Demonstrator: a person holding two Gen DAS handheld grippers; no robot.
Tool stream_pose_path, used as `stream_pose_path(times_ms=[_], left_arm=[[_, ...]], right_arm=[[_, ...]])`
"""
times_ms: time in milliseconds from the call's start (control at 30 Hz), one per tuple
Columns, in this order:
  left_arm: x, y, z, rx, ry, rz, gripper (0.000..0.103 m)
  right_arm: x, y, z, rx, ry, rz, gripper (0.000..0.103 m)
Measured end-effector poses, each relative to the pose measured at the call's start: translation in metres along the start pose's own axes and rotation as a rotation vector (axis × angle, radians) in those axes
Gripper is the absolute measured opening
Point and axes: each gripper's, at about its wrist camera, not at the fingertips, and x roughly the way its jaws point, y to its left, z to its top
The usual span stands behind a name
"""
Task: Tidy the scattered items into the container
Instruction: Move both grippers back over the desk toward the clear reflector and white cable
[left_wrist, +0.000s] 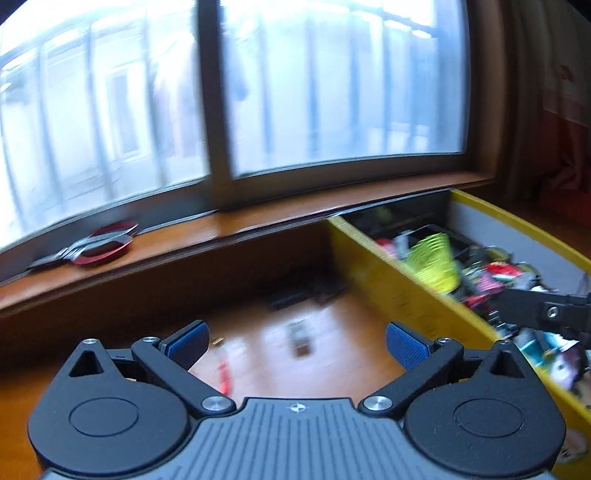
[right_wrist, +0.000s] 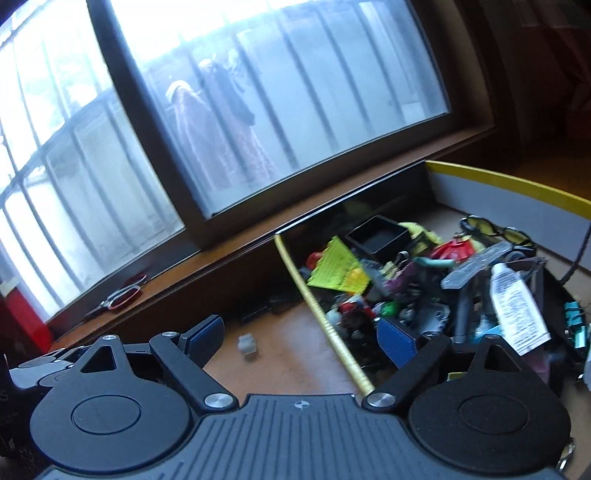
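A yellow-rimmed box (left_wrist: 399, 291) stands at the right on the wooden table; in the right wrist view its rim (right_wrist: 325, 321) runs below my right gripper. It holds several small items: a yellow-green piece (right_wrist: 338, 271), a black tray (right_wrist: 380, 238), a white tube (right_wrist: 517, 310), yellow glasses (right_wrist: 491, 229). My left gripper (left_wrist: 295, 341) is open and empty above the table, left of the box. Loose on the table lie a red item (left_wrist: 223, 376), a small dark item (left_wrist: 299, 338) and a small grey block (right_wrist: 246, 346). My right gripper (right_wrist: 301, 334) is open and empty over the box's left rim; it also shows in the left wrist view (left_wrist: 550, 314).
Red-handled scissors (left_wrist: 92, 245) lie on the wooden window sill (left_wrist: 229, 229) behind the table; they show in the right wrist view (right_wrist: 123, 295) too. Dark flat items (left_wrist: 306, 295) lie by the sill next to the box. A large window fills the background.
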Motion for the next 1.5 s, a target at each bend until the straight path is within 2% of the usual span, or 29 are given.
stream_pose_path(times_ms=[200, 300, 433, 500, 600, 667, 800, 1033, 1167, 1367, 1433, 1500], left_arm=[[-0.004, 0.077, -0.036, -0.114, 0.065, 0.156, 0.103], [-0.005, 0.111, -0.056, -0.15, 0.083, 0.189, 0.102], [-0.003, 0.144, -0.08, -0.122, 0.097, 0.158, 0.098], [-0.001, 0.151, -0.088, -0.074, 0.104, 0.112, 0.097], [0.003, 0.156, -0.096, -0.008, 0.11, 0.029, 0.092], [0.004, 0.153, -0.101, 0.025, 0.127, -0.016, 0.087], [0.012, 0.151, -0.107, 0.074, 0.15, -0.06, 0.087], [0.033, 0.157, -0.11, 0.052, 0.219, -0.087, 0.09], [0.026, 0.156, -0.111, 0.041, 0.239, -0.16, 0.089], [0.0, 0.128, -0.123, 0.068, 0.237, -0.327, 0.089], [-0.008, 0.122, -0.125, 0.074, 0.229, -0.313, 0.089], [-0.017, 0.125, -0.126, 0.067, 0.217, -0.276, 0.09]], right_arm=[[0.03, 0.056, -0.023, -0.08, 0.132, 0.1, 0.094], [0.044, 0.082, -0.04, -0.114, 0.225, 0.14, 0.095], [0.065, 0.115, -0.068, -0.183, 0.392, 0.168, 0.095], [0.071, 0.128, -0.081, -0.22, 0.459, 0.184, 0.094], [0.073, 0.14, -0.096, -0.258, 0.512, 0.205, 0.094], [0.074, 0.145, -0.102, -0.276, 0.532, 0.199, 0.092], [0.076, 0.148, -0.105, -0.28, 0.554, 0.181, 0.09], [0.072, 0.143, -0.103, -0.257, 0.539, 0.142, 0.09], [0.072, 0.14, -0.1, -0.25, 0.523, 0.13, 0.09], [0.078, 0.144, -0.096, -0.244, 0.494, 0.141, 0.09], [0.082, 0.152, -0.096, -0.259, 0.491, 0.164, 0.089], [0.087, 0.164, -0.096, -0.283, 0.48, 0.205, 0.083]])
